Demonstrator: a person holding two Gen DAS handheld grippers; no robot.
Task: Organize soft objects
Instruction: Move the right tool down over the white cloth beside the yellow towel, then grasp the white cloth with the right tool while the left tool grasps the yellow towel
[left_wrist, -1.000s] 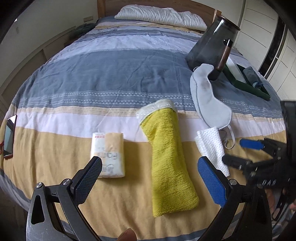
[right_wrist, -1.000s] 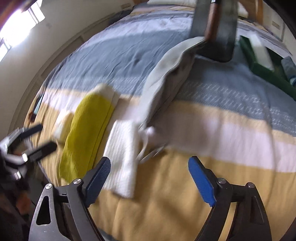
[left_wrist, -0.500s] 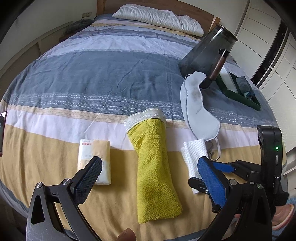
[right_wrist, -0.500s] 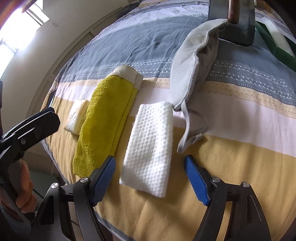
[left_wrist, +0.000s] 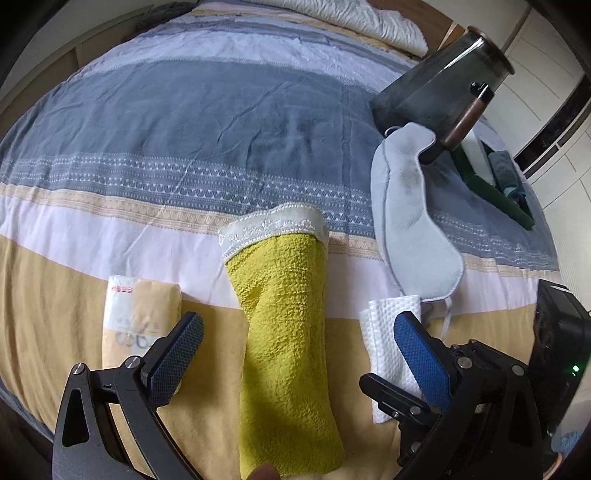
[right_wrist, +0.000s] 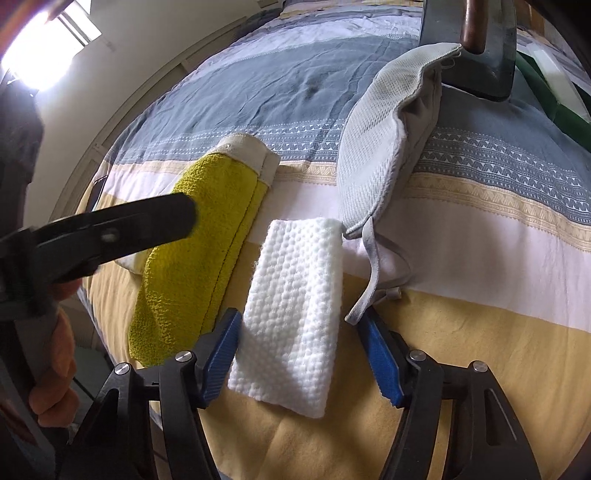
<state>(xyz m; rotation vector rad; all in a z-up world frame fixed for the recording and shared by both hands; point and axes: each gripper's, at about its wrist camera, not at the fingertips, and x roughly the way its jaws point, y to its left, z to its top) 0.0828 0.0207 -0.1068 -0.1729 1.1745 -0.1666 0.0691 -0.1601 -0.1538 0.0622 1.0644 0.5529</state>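
A: Count on the bed (left_wrist: 122, 110)?

B: Four soft items in a row on the striped cover: one tissue pack (left_wrist: 138, 317), one yellow towel (left_wrist: 286, 339), one white textured cloth (right_wrist: 295, 314), one grey eye mask (left_wrist: 410, 229). Behind the mask, one dark glass jug (left_wrist: 436, 88), then one green tray (left_wrist: 491, 192).

A: Your left gripper (left_wrist: 299, 354)?

B: Low over the near edge, fingers spread wide, nothing between them but the towel lying flat beneath. Tissue pack just outside your left finger.

A: Right gripper (right_wrist: 303, 358)?

B: Down at the cloth's near end, blue fingers (right_wrist: 376, 358) open and straddling it, one each side, not pinching. Mask strap (right_wrist: 373, 280) trails beside the right finger. Cloth sits between towel and mask.
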